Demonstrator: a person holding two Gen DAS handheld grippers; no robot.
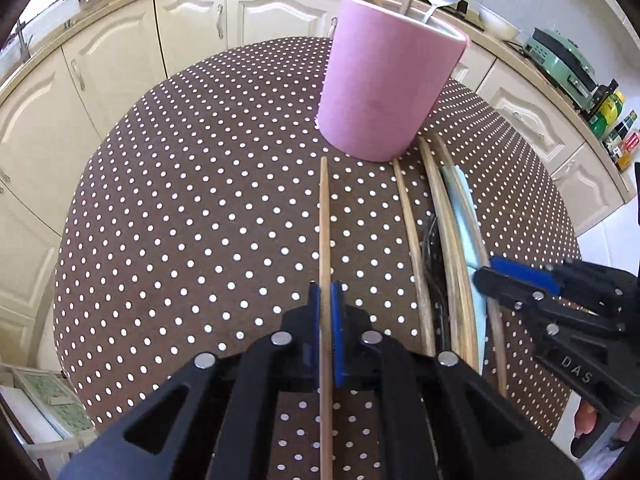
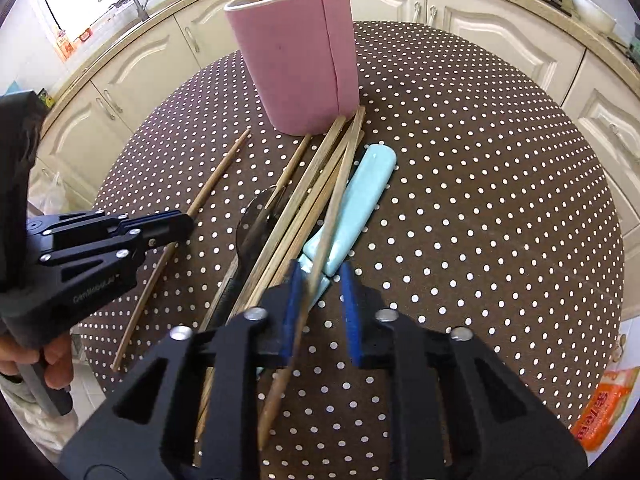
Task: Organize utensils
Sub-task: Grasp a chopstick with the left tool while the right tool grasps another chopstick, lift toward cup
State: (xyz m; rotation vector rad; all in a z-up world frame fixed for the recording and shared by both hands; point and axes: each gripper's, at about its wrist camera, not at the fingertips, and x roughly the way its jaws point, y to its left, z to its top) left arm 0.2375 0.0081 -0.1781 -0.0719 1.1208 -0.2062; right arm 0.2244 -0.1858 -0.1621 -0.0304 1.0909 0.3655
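Chopsticks everywhere: one lone chopstick (image 1: pixel 325 240) lies apart on the left and the left gripper (image 1: pixel 325 300) is clenched on it. The rest sit in a pile (image 2: pixel 320 184) running up to the pink holder (image 2: pixel 296 64).

The right gripper (image 2: pixel 320 284) straddles the top stick (image 2: pixel 316 280) of that pile. In its own view the jaws look only partly closed, so I can't tell if the pads bite yet.

My worry is that both sticks are held low and look long, so they could pivot or snag the holder rim. A lift on the right could also drag neighbours or the pale blue ceramic piece (image 2: pixel 360 196) along.

The surface is a round table (image 1: pixel 180 200) with brown polka-dot cloth in a kitchen with cream cabinets (image 1: pixel 120 52).
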